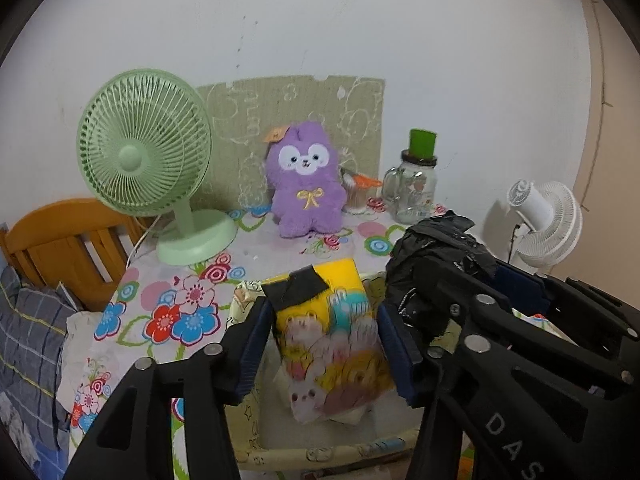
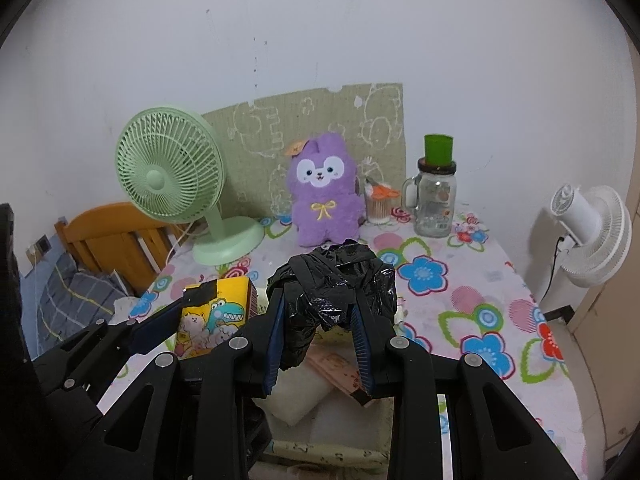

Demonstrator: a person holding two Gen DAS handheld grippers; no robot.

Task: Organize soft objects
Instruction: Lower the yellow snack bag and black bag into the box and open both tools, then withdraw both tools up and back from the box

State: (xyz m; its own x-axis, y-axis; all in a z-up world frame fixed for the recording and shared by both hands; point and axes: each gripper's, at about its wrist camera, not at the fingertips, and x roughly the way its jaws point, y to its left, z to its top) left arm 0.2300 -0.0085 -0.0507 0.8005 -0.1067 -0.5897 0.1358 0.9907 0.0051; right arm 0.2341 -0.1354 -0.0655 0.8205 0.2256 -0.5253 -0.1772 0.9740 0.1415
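Observation:
My left gripper [image 1: 326,344] hangs over a cream fabric basket [image 1: 320,452], with a yellow cartoon-printed soft pack [image 1: 332,336] between its blue pads. The pack's lower part is blurred and the pads do not clearly press on it, so the jaws stand open around it. Just to the right, my right gripper [image 2: 320,344] is shut on a crumpled black plastic bundle [image 2: 336,280] held above the same basket [image 2: 328,450]. A white soft item [image 2: 296,396] and a pinkish pack [image 2: 336,368] lie inside. A purple plush toy [image 1: 306,184] sits upright at the back of the table.
A green desk fan [image 1: 144,152] stands back left on the flowered tablecloth [image 2: 460,292]. A glass mug jar [image 2: 434,204] topped by a green cup and a small cup of swabs [image 2: 378,206] stand back right. A white fan [image 2: 588,232] is off the table's right, a wooden headboard [image 1: 68,236] left.

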